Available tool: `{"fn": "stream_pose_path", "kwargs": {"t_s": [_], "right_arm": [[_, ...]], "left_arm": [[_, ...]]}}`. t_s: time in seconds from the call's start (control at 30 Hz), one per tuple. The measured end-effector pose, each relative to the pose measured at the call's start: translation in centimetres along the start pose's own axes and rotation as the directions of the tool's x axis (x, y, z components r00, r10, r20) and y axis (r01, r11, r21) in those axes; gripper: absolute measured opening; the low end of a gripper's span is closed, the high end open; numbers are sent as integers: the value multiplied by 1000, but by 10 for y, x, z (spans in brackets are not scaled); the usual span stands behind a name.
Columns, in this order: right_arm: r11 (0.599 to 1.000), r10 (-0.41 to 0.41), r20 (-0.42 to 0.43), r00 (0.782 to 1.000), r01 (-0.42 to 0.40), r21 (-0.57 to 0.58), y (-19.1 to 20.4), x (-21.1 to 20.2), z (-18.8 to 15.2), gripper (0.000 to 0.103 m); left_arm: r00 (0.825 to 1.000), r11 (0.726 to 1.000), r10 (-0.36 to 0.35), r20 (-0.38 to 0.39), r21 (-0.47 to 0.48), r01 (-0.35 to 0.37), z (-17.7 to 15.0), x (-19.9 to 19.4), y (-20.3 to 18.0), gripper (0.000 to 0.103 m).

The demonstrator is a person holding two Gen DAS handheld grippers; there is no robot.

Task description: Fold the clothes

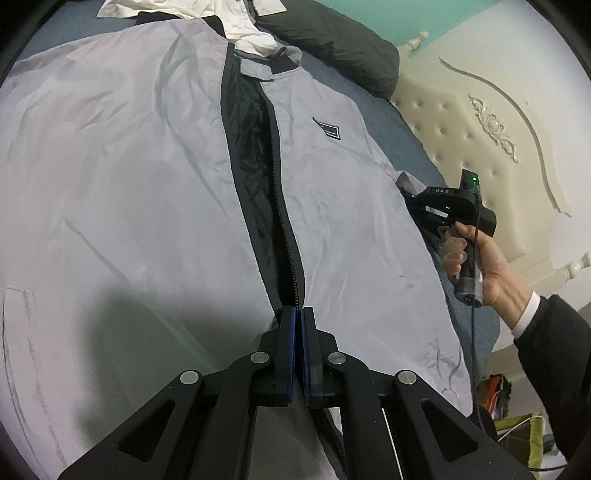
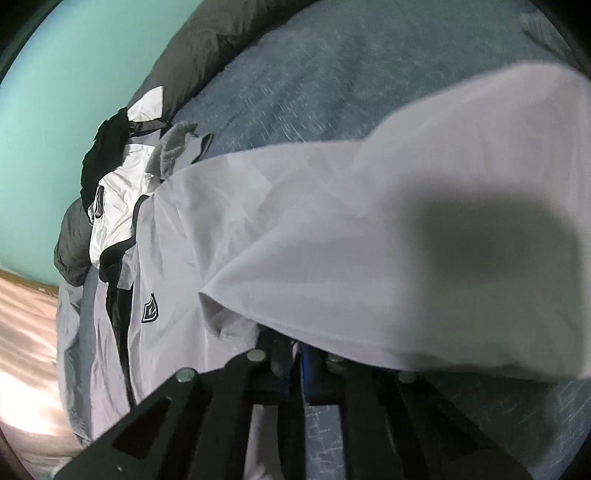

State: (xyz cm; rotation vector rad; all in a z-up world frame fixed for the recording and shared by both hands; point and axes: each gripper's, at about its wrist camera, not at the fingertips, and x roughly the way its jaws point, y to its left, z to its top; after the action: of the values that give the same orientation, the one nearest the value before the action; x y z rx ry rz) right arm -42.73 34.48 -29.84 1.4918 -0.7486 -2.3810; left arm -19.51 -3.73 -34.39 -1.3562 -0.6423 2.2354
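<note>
Left wrist view: looks forward and down along own closed fingers, close above pale grey zip-front jacket (image 1: 147, 184) spread on blue bed cover (image 1: 417, 147); faces cream padded headboard (image 1: 498, 110) at right. Right wrist view: very near, low over jacket sleeve, tilted, facing teal wall (image 2: 48, 129). Shared by both views: jacket chest badge (image 1: 327, 130), white garment (image 1: 247, 33), dark quilt (image 1: 340, 48).

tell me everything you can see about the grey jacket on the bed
The light grey, thin, shiny-fabric jacket lies front-up, spread flat and creased on the blue bedcover. Its black-edged zip is open, showing dark lining; a small black badge sits on one chest panel. The left hand-held gripper is shut at the zip's lower end; the right hand-held gripper is under a sleeve.
</note>
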Motion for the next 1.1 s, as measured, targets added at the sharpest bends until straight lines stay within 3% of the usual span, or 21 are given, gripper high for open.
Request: {"fn": "stream_pose_path", "kwargs": {"t_s": [0.13,0.27,0.67,0.77,0.87,0.97,1.1], "right_arm": [[998,4,61,998,0,-58,5,-18,9,2],[992,-85,16,996,86,-89,1,-10,10,2],[972,-130,14,991,130,-198,16,-11,19,2],[973,-136,-31,990,128,-193,10,-6,15,2],[988,-72,-139,988,51,-145,-2,2,10,6],[994,-26,-88,996,17,-105,-11,-19,3,19],[995,41,-87,995,-48,-84,-12,-37,-12,20]], "left_arm": [[1000,1000,-5,-3,-5,5,0,1,1,3],[1000,1000,-3,-7,-11,3,1,3,3,3],[1000,1000,1,-12,-2,-1,6,6,5,3],[1000,1000,-1,-14,-4,1,7,7,6,3],[1000,1000,-11,-26,-15,11,6,10,8,3],[1000,1000,-14,-28,-14,14,7,11,7,3],[1000,1000,-12,-17,-10,12,7,8,3,3]]}}
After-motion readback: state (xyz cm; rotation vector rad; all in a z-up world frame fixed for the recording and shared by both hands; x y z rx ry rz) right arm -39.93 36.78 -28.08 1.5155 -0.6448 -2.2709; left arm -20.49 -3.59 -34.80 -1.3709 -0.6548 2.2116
